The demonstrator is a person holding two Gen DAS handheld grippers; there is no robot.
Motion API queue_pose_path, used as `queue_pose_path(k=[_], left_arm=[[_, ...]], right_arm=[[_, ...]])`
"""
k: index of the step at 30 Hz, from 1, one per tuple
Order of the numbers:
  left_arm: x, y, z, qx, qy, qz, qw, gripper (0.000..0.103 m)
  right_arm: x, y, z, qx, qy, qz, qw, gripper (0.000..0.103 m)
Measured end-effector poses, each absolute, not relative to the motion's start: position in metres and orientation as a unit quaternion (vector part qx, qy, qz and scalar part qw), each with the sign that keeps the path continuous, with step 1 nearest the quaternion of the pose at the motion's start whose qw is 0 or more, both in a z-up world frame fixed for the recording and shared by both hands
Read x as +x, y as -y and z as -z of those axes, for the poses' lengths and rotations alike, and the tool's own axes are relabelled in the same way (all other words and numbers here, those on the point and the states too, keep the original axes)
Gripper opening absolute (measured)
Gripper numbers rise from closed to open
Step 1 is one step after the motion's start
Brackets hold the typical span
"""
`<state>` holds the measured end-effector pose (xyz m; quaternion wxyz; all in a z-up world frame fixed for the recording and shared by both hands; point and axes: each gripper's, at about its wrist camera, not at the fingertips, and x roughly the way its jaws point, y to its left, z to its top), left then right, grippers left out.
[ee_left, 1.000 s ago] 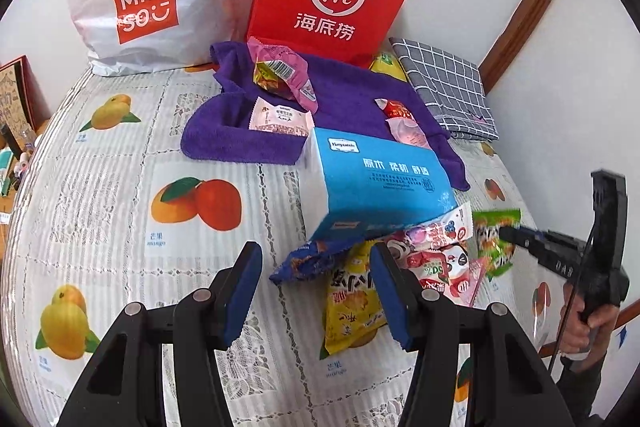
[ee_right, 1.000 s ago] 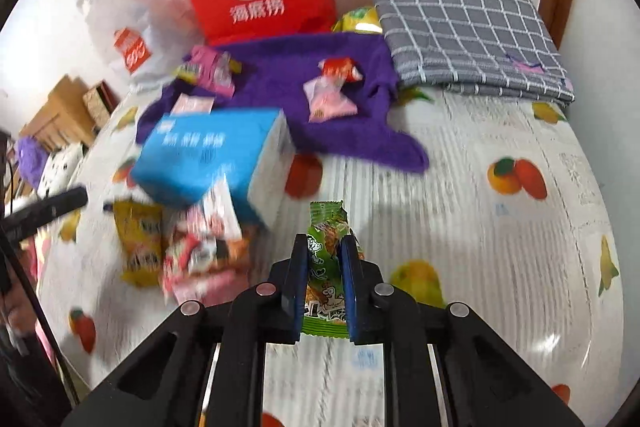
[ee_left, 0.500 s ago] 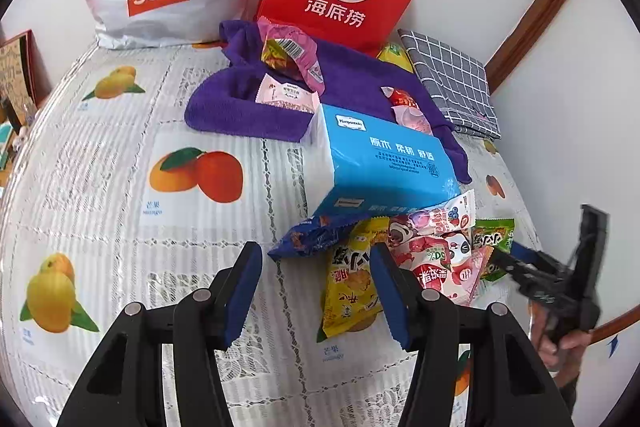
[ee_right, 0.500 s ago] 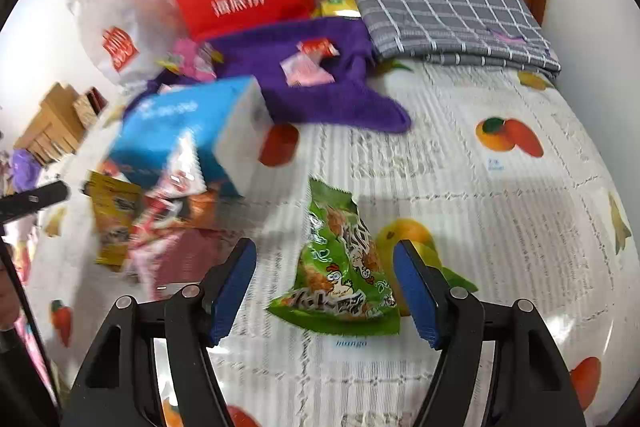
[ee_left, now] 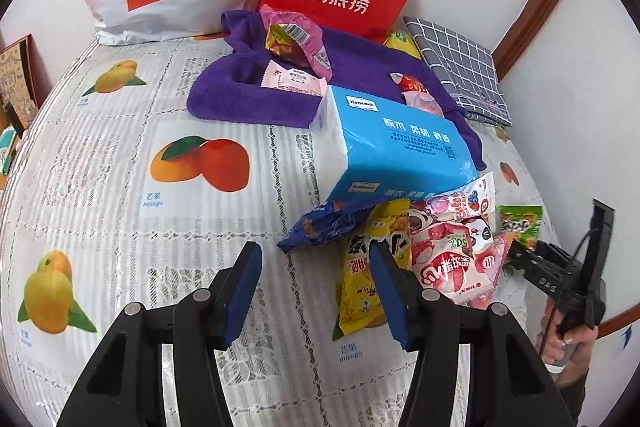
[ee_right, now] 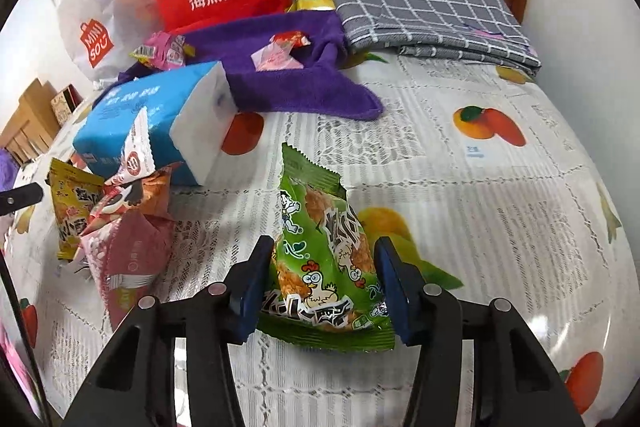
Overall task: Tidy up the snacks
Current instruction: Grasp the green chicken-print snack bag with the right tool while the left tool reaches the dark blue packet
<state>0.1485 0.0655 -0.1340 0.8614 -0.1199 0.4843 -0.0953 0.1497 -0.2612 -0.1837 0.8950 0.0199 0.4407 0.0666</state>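
My right claw [ee_right: 322,285] stands apart around the green chicken-print snack bag [ee_right: 324,251], which lies on the fruit-print tablecloth [ee_right: 460,211]; whether the pads touch its sides I cannot tell. My left claw [ee_left: 316,293] is spread wide over bare cloth, holding nothing. At its 1 o'clock a yellow snack bag [ee_left: 370,267] and a pink lychee packet [ee_left: 456,263] overlap, their top edges tucked under the blue tissue pack [ee_left: 396,147]. At 3 o'clock only a corner of the green bag shows behind my other claw.
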Motion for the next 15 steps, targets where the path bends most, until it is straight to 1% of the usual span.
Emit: queue_pose_path(k=[6, 15], left_arm=[[0.164, -0.06, 0.145, -0.069, -0.483, 0.079, 0.869, 0.054], [0.179, -0.056, 0.165, -0.075, -0.496, 0.108, 0.858, 0.054]], right_arm=[[0.138, 0.269, 0.173, 0.026, -0.429, -0.062, 0.901, 0.051], [0.129, 0.276, 0.168, 0.036, -0.428, -0.052, 0.901, 0.051]])
